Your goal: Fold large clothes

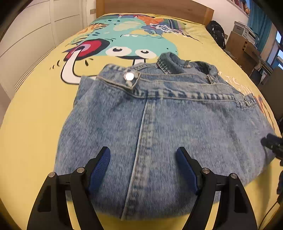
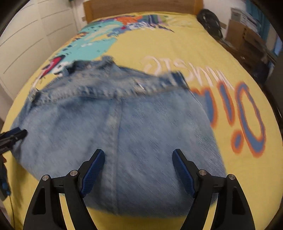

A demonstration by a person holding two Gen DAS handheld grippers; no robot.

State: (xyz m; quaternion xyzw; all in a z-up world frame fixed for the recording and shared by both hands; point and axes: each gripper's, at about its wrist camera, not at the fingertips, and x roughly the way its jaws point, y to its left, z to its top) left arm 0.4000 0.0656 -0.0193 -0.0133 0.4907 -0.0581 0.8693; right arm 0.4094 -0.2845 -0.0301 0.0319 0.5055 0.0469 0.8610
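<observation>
Right now a pair of blue jeans (image 1: 168, 127) lies folded into a compact bundle on a bed (image 1: 35, 113) covered with a yellow sheet printed with a cartoon monster and large lettering. Its waistband, with a shiny metal button (image 1: 129, 76), sits at the far edge of the bundle, toward the wooden headboard (image 1: 153, 7), and a stitched seam runs from the waistband down toward the near edge. Both pairs of tongs hang above the near part of the denim, pointing steeply down at it. On the left tongs (image 1: 143, 168) the blue pads stand wide apart with nothing between them but the cloth below, and no pad presses on it. On the right tongs (image 2: 138, 169) the pads are likewise spread wide and grip nothing; that view is smeared by motion blur. Each pair shows at the edge of the other's view, one at each side of the bundle. White cupboard doors (image 1: 26, 35) line the wall left of the bed; a black backpack (image 1: 216, 32) and cardboard boxes (image 1: 242, 44) stand to its right.
</observation>
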